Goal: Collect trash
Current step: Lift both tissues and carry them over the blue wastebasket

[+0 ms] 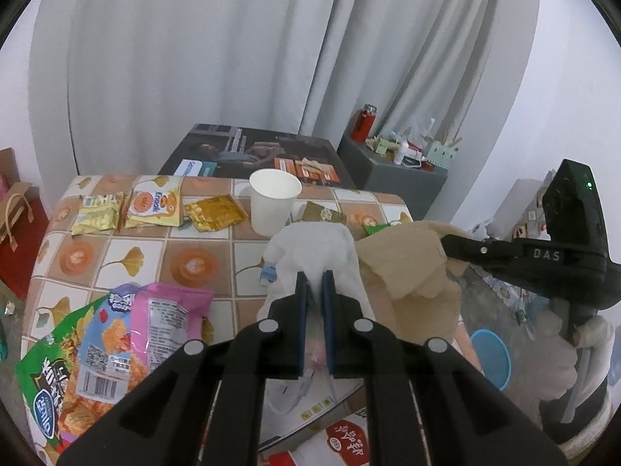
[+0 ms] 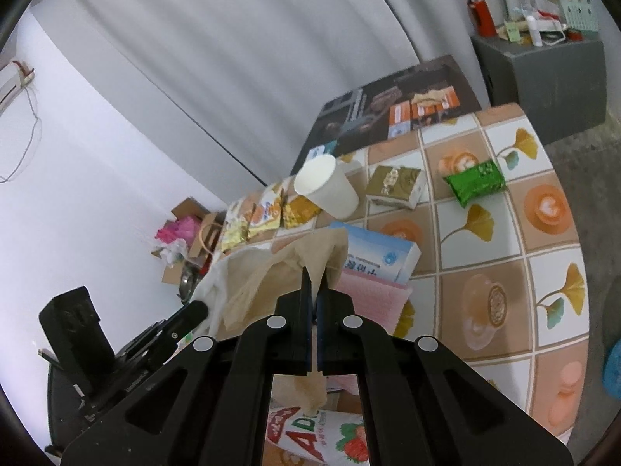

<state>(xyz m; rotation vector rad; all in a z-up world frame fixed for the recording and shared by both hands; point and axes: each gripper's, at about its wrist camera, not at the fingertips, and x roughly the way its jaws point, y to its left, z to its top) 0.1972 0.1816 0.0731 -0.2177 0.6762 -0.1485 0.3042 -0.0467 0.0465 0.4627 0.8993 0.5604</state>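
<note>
Tan, crumpled paper sheet is what your right gripper has pinched between its nearly closed fingers, held above the near edge of the table, while your left gripper pinches a white crumpled tissue wad the same way just beside it. Judging by this, you are mid-collection with both hands full, so the next move probably calls for carrying both pieces to a bin; none is clearly identifiable here, though a blue round container sits on the floor off the table's right edge. Largest to smallest on the table covered in orange-and-white ginkgo-pattern cloth: a big green and pink snack bag lies at the near left corner, a blue-and-white cardboard box on a pink sheet sits near the middle, a white paper cup stands toward the far edge, a brown-gold tissue pack lies beside the cup, a green foil packet lies toward the right edge, and small yellow snack packets line the far left edge. Behind, grey curtains hang, and a red bottle stands on a grey cabinet.
</note>
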